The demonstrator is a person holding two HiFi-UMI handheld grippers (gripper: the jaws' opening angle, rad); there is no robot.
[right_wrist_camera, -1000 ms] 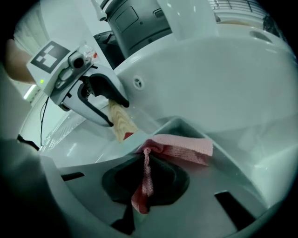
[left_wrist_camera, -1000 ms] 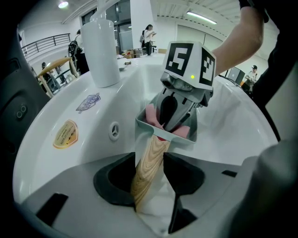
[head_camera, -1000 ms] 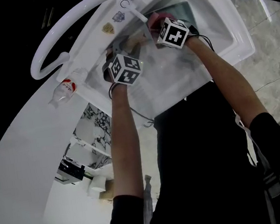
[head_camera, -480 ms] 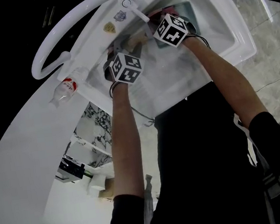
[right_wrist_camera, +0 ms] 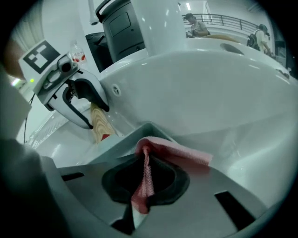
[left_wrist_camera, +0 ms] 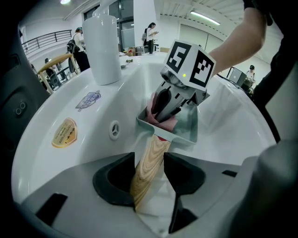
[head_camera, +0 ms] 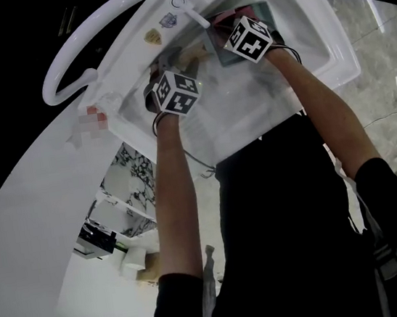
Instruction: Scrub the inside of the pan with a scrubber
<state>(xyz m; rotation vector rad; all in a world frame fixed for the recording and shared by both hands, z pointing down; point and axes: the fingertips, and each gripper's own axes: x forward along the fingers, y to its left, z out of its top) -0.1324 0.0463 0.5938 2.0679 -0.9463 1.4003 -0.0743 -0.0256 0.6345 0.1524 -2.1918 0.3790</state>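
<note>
Down in the white sink (left_wrist_camera: 233, 116), the square pan (left_wrist_camera: 188, 132) sat near the edge nearest the tap (head_camera: 191, 14). The left tool (left_wrist_camera: 148, 179) was clamped on the pan's wooden handle (left_wrist_camera: 154, 151). The right tool (right_wrist_camera: 145, 183) pinched the pink scrubber (right_wrist_camera: 177, 152), which was pressed against the pan's inside.

So the pan (left_wrist_camera: 188, 130) is sitting down in the sink (head_camera: 318, 42), with the faucet (head_camera: 192, 16) standing just behind it at the back rim. Its handle (left_wrist_camera: 150, 167) is pointing back at the left gripper (left_wrist_camera: 149, 179), whose jaws are clamping it from both sides. The right gripper (right_wrist_camera: 145, 183) is sitting off to the right, reaching into the pan, its jaws pinching the scrubber (right_wrist_camera: 177, 152), which is lying inside the pan.
</note>
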